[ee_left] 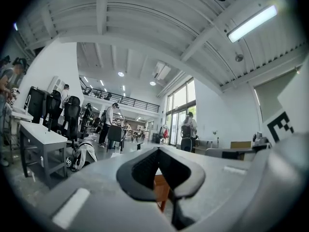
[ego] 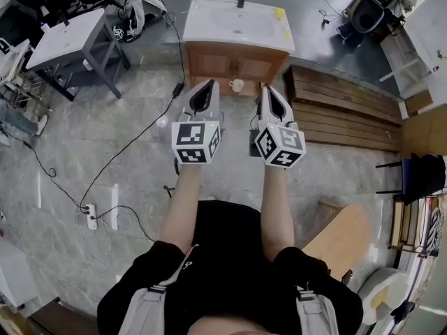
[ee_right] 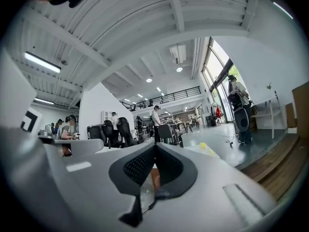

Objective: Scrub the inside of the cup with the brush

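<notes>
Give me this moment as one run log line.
left tool: shut, empty | right tool: shut, empty | cup: in front of sink cabinet, untouched | scrubbing: not started

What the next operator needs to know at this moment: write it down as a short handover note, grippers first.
Left gripper: shut, empty, held level.
Right gripper: shut, empty, held level.
Cup: white, ahead between the two grippers, by the front of the wooden sink cabinet; what it rests on is unclear.
Brush: in no view.
Done: nothing yet.
Left: find and grip the brush, take the cup, scrub its inside.
</notes>
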Demonstrator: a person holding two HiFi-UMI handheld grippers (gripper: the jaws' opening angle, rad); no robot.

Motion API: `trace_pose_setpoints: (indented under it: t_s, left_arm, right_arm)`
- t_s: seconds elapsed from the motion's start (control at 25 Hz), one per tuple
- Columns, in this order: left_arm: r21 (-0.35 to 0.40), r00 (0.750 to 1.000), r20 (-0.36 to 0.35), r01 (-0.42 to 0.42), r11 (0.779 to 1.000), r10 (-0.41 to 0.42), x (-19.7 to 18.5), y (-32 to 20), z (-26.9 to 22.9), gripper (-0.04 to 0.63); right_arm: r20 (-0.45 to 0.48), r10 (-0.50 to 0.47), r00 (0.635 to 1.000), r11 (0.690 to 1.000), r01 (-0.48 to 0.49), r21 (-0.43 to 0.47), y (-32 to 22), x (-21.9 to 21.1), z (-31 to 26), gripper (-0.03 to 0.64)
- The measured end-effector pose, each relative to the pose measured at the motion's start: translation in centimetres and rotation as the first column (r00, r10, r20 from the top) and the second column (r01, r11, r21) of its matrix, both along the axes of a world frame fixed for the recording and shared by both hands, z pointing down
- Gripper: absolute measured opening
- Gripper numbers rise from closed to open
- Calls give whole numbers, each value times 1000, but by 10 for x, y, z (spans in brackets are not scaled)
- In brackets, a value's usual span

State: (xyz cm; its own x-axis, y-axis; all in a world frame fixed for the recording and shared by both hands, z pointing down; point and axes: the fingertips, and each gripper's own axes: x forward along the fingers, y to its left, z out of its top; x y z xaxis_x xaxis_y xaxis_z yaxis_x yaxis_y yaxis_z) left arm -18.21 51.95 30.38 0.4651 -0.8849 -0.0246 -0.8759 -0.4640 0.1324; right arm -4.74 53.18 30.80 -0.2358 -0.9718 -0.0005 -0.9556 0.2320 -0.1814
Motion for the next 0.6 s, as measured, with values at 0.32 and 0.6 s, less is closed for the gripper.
trace_pose_setpoints:
  t_s: [0.32,0.6]
  left_arm:
    - [-12,1000,-24,-14,1000,14,3,-13,2,-3]
    - [-9,999,-36,4,1000,-4,4,-33,3,-3]
  right_arm:
    - [20,41,999,999,-41,-13,-8,17,1,-2]
    - [25,30,999,1000,-30,3,-30,26,-3,-2]
